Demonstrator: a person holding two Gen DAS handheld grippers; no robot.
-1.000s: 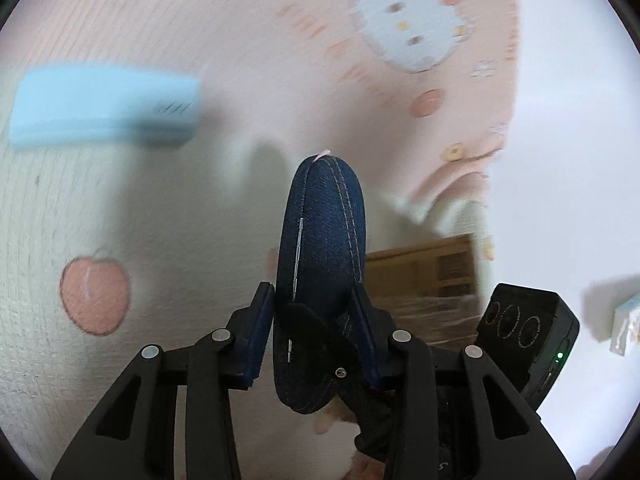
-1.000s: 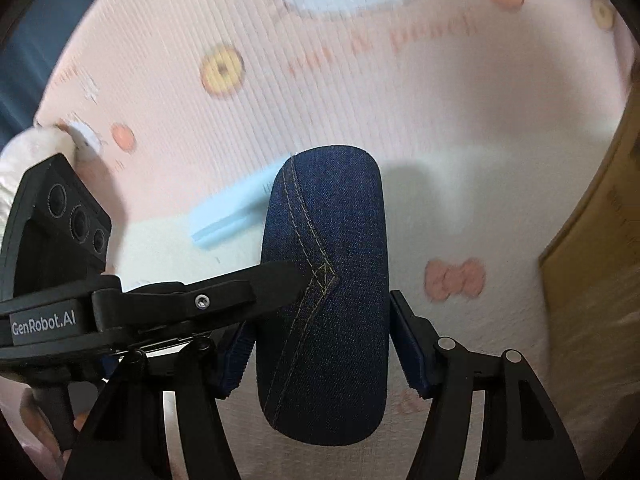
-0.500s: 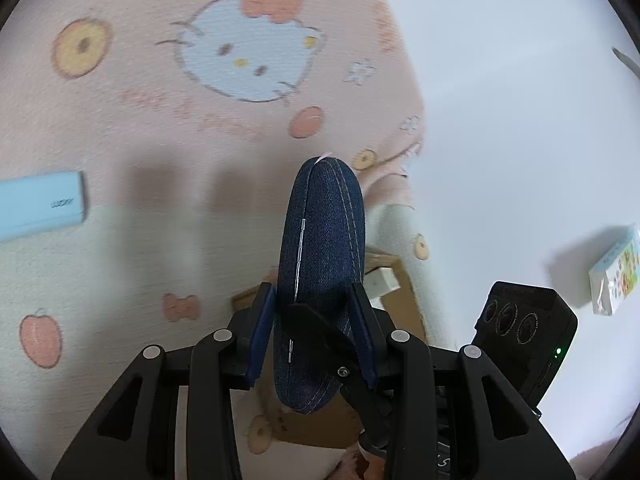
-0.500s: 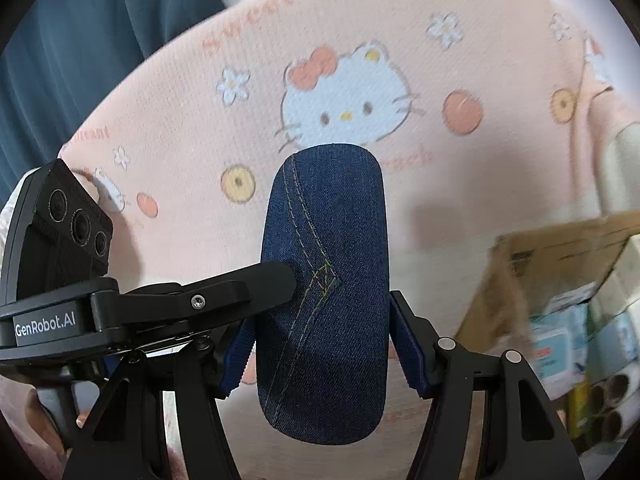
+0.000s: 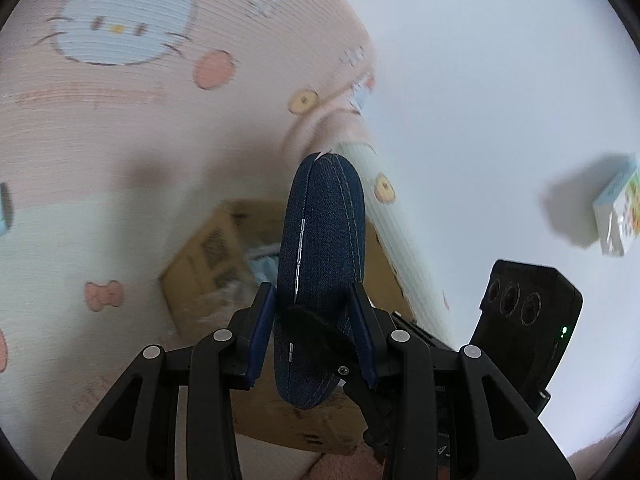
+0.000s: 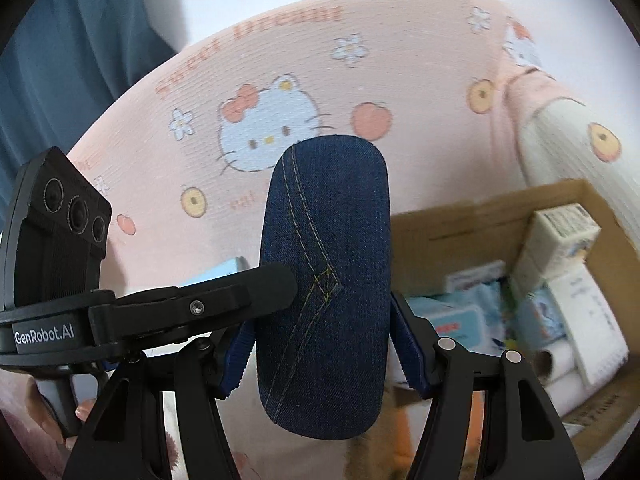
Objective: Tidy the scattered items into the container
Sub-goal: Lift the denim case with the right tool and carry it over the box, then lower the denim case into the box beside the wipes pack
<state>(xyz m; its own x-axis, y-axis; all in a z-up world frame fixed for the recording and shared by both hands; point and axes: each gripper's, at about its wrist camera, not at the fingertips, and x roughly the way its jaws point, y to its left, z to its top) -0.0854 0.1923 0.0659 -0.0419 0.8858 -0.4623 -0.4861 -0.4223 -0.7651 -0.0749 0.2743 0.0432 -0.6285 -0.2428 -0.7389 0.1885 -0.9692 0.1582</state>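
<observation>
A dark blue denim case [image 5: 320, 264] is held between both grippers. My left gripper [image 5: 312, 320] is shut on its narrow sides. My right gripper [image 6: 324, 332] is shut on its wide faces, and the case [image 6: 324, 280] stands upright there. A left finger [image 6: 224, 300] presses the case's left side in the right wrist view. The open cardboard box [image 6: 452, 224] sits on the bed to the right and below the case, filled with several packets and rolls. In the left wrist view the box [image 5: 200, 272] lies behind and under the case.
A pink Hello Kitty bedspread [image 6: 280, 80] covers the bed. A light blue flat box [image 6: 228, 268] lies on it behind the left finger. A small printed carton [image 5: 616, 216] sits by the white wall [image 5: 500, 80]. A blue curtain [image 6: 60, 40] hangs at left.
Both grippers carried the denim case from over the bedspread towards the cardboard box. The box now shows much larger, with its contents in view on the right.
</observation>
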